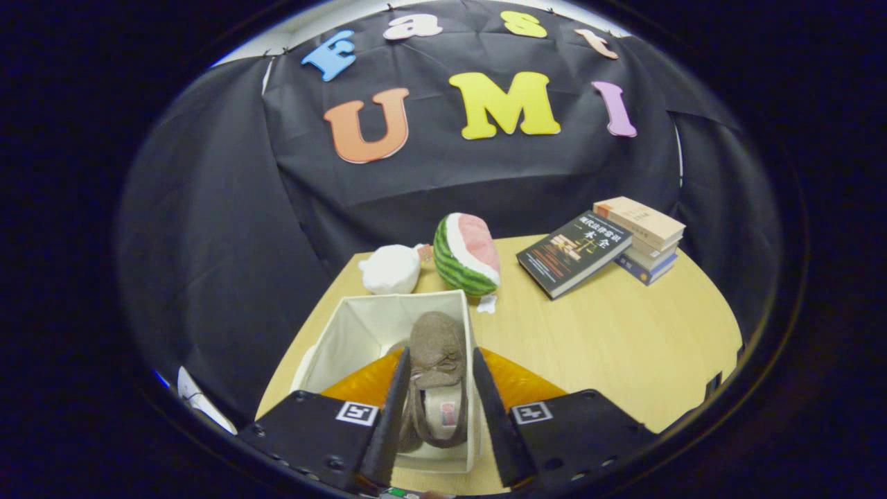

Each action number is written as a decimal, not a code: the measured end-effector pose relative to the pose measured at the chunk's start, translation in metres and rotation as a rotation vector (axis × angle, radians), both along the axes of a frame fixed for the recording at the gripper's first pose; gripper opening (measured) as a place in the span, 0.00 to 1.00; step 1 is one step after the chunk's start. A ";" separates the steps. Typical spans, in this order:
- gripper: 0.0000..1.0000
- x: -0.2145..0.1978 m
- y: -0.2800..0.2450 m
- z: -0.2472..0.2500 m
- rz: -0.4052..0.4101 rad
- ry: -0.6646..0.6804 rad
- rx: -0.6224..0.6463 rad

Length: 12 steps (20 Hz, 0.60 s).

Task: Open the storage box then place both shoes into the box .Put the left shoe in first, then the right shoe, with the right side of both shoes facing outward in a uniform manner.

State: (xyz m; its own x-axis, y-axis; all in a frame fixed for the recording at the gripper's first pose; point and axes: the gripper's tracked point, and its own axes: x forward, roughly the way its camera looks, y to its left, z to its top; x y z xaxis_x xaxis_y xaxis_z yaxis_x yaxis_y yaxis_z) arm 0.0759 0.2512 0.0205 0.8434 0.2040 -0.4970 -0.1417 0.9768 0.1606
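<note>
A brown slip-on shoe (436,346) is held between my fingers, toe pointing away from me and its opening facing up. My gripper (441,355) is shut on the shoe's sides near the heel. The shoe hangs over the right part of the open white fabric storage box (353,326), close along the box's right wall. The box stands just ahead of my fingers on the wooden table (610,339). A pale rounded shape (393,346) lies in the box left of the shoe; I cannot tell what it is.
Beyond the box lie a watermelon-slice plush (468,253) and a white plush (391,269). Further right, a black book (575,251) leans on a stack of books (644,235). Bare tabletop stretches to the right of the box.
</note>
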 end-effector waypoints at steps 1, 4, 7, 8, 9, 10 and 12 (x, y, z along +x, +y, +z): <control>0.67 -0.005 -0.007 0.007 0.003 -0.028 0.004; 0.86 -0.020 -0.039 0.033 -0.024 -0.140 0.001; 0.96 -0.033 -0.075 0.046 -0.068 -0.228 -0.028; 0.96 -0.038 -0.085 0.051 -0.074 -0.255 -0.028; 0.96 -0.045 -0.094 0.057 -0.074 -0.290 -0.031; 0.96 -0.049 -0.104 0.064 -0.077 -0.330 -0.036; 0.95 -0.062 -0.122 0.075 -0.075 -0.397 -0.035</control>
State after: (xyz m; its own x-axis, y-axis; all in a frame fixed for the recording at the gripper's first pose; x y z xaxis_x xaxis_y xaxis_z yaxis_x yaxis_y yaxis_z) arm 0.0135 0.1289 0.0956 0.9831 0.1234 -0.1354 -0.1141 0.9907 0.0742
